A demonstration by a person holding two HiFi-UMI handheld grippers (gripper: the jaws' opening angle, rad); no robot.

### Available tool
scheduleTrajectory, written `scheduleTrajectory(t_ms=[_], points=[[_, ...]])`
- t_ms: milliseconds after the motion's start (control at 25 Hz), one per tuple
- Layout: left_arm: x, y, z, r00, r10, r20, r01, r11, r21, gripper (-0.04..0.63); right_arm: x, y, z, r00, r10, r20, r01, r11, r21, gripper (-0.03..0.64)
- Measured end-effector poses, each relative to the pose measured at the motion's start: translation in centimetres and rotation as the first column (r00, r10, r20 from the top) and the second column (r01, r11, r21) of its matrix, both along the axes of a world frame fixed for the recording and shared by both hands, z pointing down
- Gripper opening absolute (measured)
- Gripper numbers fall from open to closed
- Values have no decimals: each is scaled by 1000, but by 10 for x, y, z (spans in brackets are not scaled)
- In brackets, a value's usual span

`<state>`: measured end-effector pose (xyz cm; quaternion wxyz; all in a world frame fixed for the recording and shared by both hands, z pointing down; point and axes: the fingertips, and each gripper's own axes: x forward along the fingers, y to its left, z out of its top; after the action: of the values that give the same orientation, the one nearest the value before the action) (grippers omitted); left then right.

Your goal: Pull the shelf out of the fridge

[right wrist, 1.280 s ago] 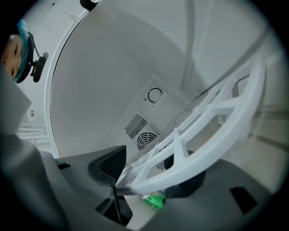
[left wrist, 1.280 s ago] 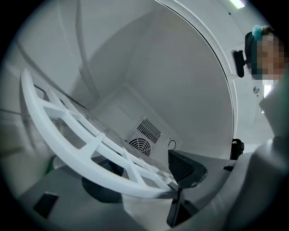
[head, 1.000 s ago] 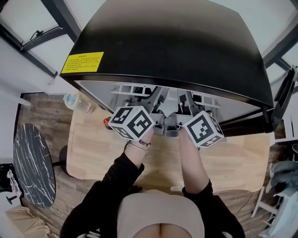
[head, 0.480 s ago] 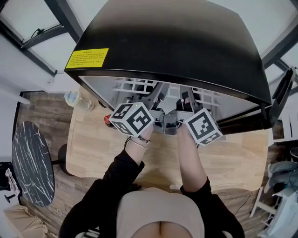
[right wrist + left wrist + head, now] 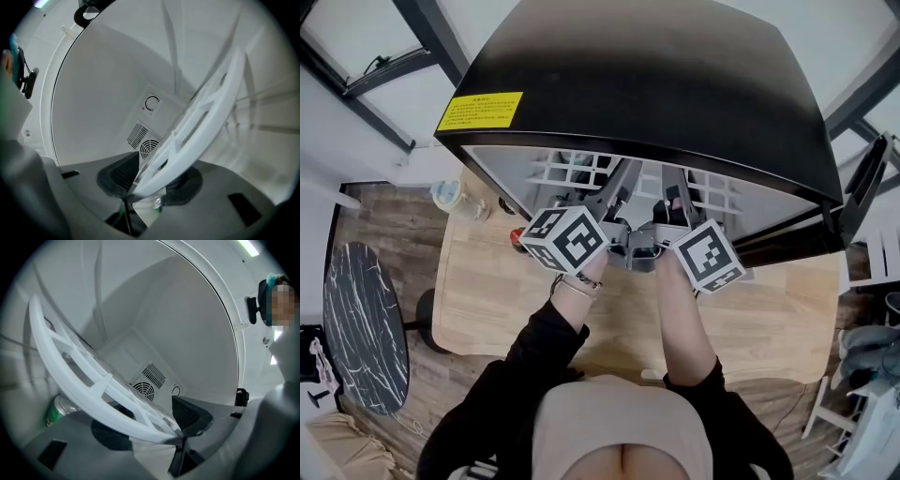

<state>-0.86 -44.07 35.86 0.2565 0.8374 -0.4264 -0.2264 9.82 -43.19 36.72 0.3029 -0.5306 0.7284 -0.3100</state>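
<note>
Grippers: left gripper (image 5: 151,425) and right gripper (image 5: 150,181) reach side by side into the fridge (image 5: 647,84), jaws of both closing onto the front rim of the shelf (image 5: 70,376), pinched between the pads.
Fridge: black-topped, white inside, door open.
Shelf: white, slatted, inside the cavity, straight ahead of both grippers; its rim runs left to right across them, neither hand nearer, so the pull is towards the person.
Can (image 5: 58,411): green, under the shelf.
</note>
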Motion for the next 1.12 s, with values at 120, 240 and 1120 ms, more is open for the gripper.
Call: scheduleTrajectory(t_ms=[120,240,1120], points=[[0,2,0,1000,1,-1,-1,1000,-2,261,0,2,0,1000,1,0,-1,1000,-4,153],[-1,3,-1,1000,2,-3,-2,1000,-3,259,-1,3,0,1000,3,4,-3,1000,-6,153],[-2,15,0,1000,7,-12,-7,1000,-8,252,0,16,1,999,9,32,-9,1000,-13,147]])
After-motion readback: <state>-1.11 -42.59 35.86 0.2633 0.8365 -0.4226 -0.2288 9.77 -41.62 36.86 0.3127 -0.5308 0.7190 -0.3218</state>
